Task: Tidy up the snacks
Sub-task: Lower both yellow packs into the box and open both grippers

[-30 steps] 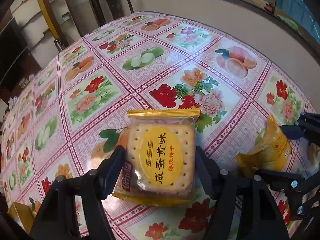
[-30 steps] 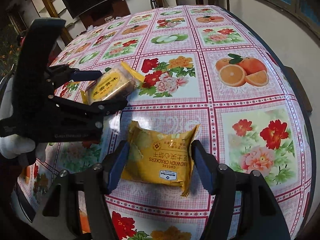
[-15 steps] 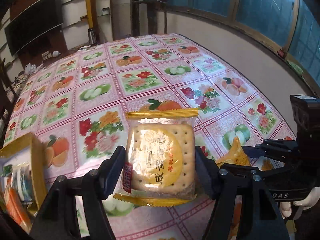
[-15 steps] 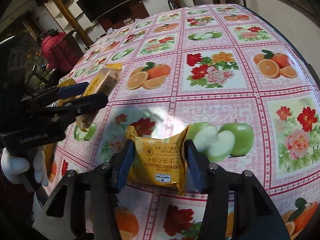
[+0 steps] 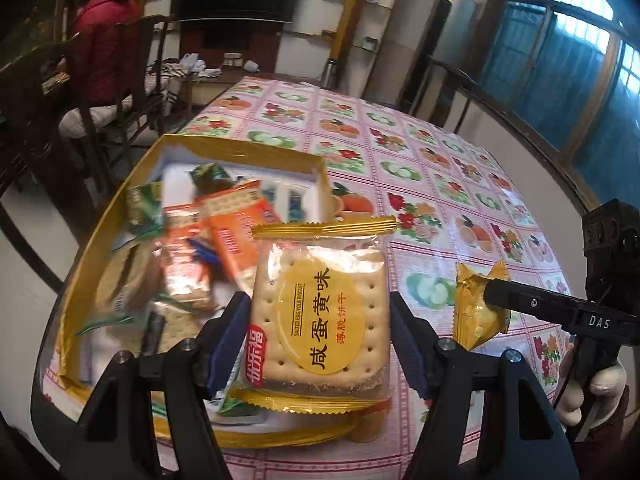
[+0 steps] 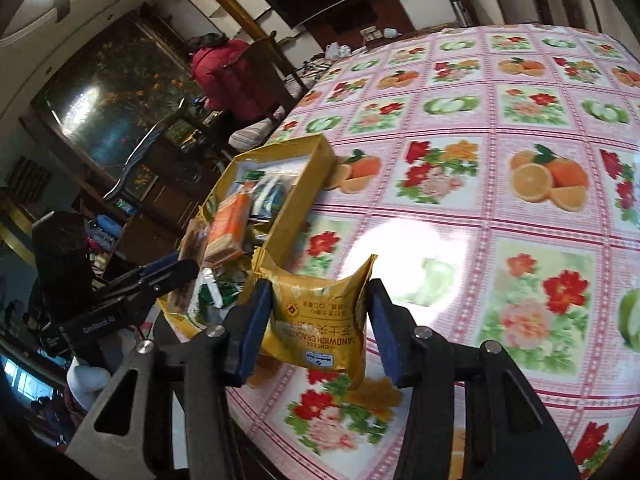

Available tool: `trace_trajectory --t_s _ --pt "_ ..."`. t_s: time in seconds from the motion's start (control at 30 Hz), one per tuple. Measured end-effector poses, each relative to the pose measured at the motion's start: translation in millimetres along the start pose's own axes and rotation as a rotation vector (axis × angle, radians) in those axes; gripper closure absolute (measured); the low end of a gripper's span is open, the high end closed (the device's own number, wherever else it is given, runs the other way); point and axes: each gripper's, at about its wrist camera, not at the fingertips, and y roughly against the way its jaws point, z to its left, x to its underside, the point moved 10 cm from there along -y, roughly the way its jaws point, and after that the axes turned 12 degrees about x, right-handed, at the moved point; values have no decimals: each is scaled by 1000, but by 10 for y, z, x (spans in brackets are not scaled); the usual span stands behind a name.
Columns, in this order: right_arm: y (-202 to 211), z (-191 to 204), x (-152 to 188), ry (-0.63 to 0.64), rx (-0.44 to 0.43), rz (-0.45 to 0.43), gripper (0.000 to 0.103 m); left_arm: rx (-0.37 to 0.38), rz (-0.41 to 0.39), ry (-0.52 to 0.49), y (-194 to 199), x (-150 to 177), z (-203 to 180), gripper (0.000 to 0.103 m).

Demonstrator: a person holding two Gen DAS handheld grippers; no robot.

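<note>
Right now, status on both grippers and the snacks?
Left gripper shut on salted egg biscuit pack, over the yellow box. Right gripper shut on cheese cracker pack. Box already crowded.

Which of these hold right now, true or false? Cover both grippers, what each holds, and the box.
1. The left gripper is shut on the salted egg yolk biscuit pack. True.
2. The right gripper is empty. False: it grips the cheese sandwich crackers pack.
3. The yellow box already holds several snack packs. True.
4. The yellow box is closed with a lid. False: it is open on top.
5. The tablecloth is plain white. False: it shows fruit and flower squares.
</note>
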Motion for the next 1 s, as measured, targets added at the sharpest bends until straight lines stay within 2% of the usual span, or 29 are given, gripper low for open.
trace_trajectory --t_s 0.2,0.3,0.4,0.53,0.77,0.87,1.0 --pt "-381 826 -24 109 -22 50 53 -85 -60 87 178 58 542 35" --pt "-542 1096 -38 133 -28 69 53 -89 -75 113 229 81 699 35" --pt "-743 1256 -85 152 -3 82 53 -146 -86 113 230 54 849 35" --pt "-1003 1355 -152 163 37 110 53 -152 -93 130 209 31 993 35" --pt "-1365 1354 -387 147 115 122 52 -179 -135 120 178 -63 988 32" --pt "-1327 1343 -416 155 138 96 50 -161 -169 108 288 -75 935 30" --pt "-1102 1349 -459 150 110 23 37 -160 -218 91 409 -90 835 27"
